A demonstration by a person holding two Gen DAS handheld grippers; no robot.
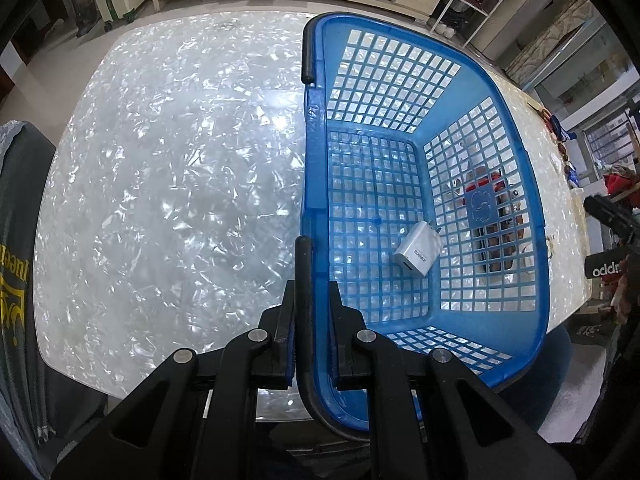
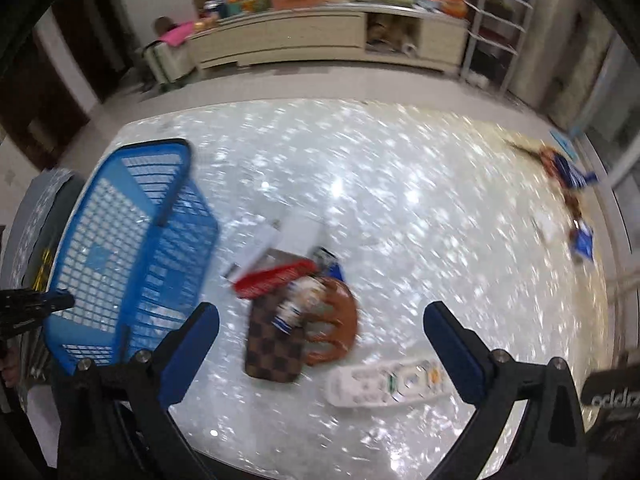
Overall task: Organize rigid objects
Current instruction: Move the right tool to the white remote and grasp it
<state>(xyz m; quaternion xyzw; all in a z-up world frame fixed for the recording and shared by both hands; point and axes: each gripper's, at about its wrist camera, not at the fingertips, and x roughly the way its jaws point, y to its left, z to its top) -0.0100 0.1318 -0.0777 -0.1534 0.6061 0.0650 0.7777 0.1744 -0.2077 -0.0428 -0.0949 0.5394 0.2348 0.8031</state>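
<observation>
My left gripper point(image 1: 312, 320) is shut on the black handle and near rim of a blue lattice basket point(image 1: 532, 208). A white charger plug point(image 1: 419, 255) lies on the basket floor. In the blurred right wrist view my right gripper point(image 2: 322, 354) stands wide open above the table with nothing between its fingers. Below it lie a brown checkered case point(image 2: 274, 350), a brown comb-like piece point(image 2: 340, 320), a red item point(image 2: 272, 280), white packets point(image 2: 296, 236) and a white remote point(image 2: 386, 384). The basket point(image 2: 120, 240) sits to the left.
The shiny pearl-patterned table point(image 1: 180, 180) ends close in front. Small red and blue items point(image 2: 568, 176) lie at its far right edge. A cabinet point(image 2: 300, 40) and a wire shelf point(image 2: 500, 20) stand beyond. A person's grey garment point(image 1: 16, 240) is at the left.
</observation>
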